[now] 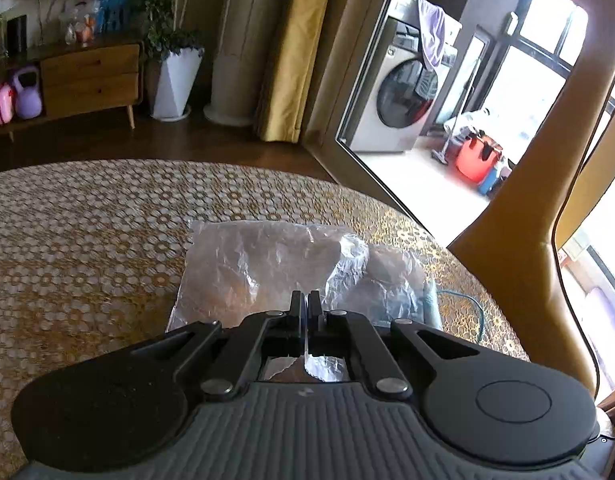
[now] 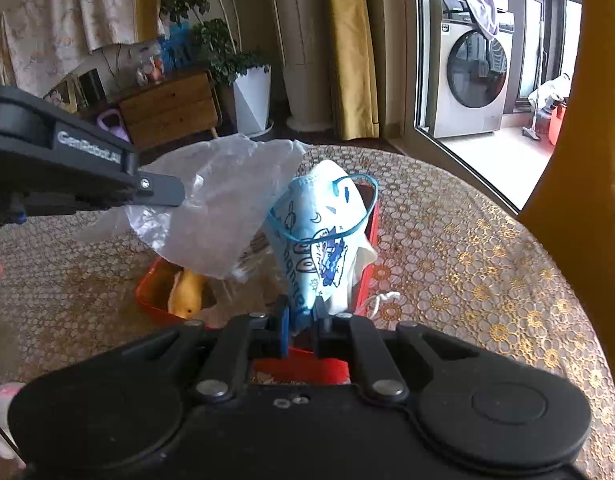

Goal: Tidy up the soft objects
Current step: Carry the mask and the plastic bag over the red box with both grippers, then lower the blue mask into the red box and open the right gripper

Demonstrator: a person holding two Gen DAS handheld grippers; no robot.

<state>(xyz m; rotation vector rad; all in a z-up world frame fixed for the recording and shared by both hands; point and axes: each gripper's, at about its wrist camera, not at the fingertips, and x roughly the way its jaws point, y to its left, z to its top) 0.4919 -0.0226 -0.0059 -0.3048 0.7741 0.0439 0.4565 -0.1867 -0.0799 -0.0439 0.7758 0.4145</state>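
My left gripper (image 1: 306,300) is shut on the edge of a crumpled clear plastic bag (image 1: 267,264), which spreads out ahead of it above the table. In the right wrist view the left gripper (image 2: 175,196) reaches in from the left and holds the plastic bag (image 2: 223,216) up in the air. My right gripper (image 2: 303,310) is shut on the lower end of a white face mask (image 2: 323,232) with blue cartoon print and blue ear loops. The mask stands upright right beside the bag, over a red tray (image 2: 151,296).
A yellow soft toy (image 2: 187,288) lies in the red tray, and a white cord (image 2: 381,299) trails off its right side. The round table has a gold patterned cloth (image 2: 467,264). A tan chair back (image 1: 547,184) stands at the right, with a glass door behind.
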